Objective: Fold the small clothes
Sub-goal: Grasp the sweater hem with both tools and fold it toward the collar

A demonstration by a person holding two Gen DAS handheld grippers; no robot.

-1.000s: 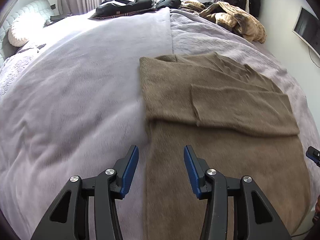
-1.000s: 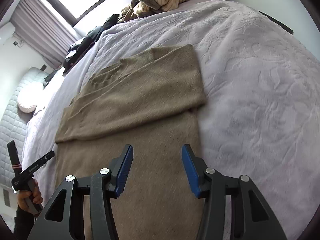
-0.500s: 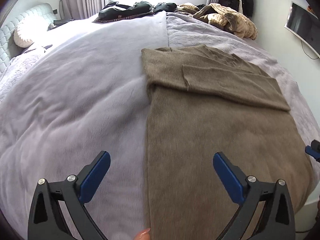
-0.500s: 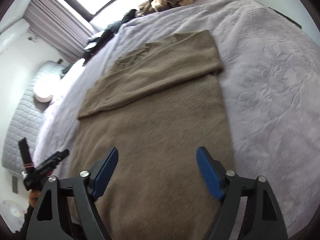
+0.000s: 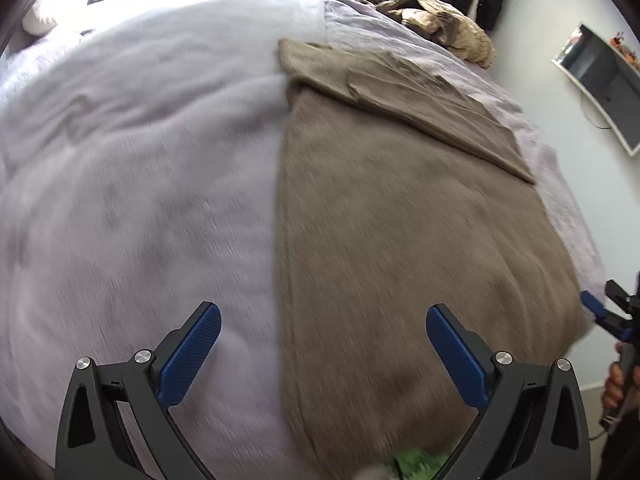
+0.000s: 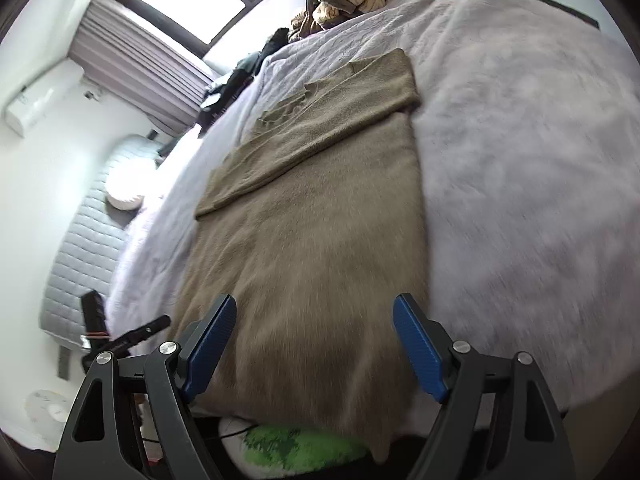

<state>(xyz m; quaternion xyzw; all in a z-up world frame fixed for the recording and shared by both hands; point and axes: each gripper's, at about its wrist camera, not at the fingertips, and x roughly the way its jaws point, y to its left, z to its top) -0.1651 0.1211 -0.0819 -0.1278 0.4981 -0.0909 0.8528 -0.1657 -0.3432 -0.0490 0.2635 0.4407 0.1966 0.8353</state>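
Observation:
A brown knit sweater [image 5: 400,208] lies flat on the lilac bed, sleeves folded across its chest; it also shows in the right wrist view [image 6: 312,216]. Its hem hangs at the bed's near edge. My left gripper [image 5: 320,344] is open and empty, hovering over the sweater's lower left edge. My right gripper [image 6: 314,340] is open and empty above the hem's right part. The right gripper also shows at the right edge of the left wrist view [image 5: 608,316], and the left gripper shows in the right wrist view [image 6: 128,338].
The lilac blanket [image 5: 132,168] covers the bed. A pile of tan and dark clothes [image 5: 436,20] lies at the far end. A wall screen [image 5: 604,80] is at right. A green and white object [image 6: 296,452] lies below the bed edge. A quilted headboard [image 6: 76,264] stands at left.
Both grippers opened wide from about half open and pulled back toward the sweater's hem at the bed's near edge. The sweater has not moved.

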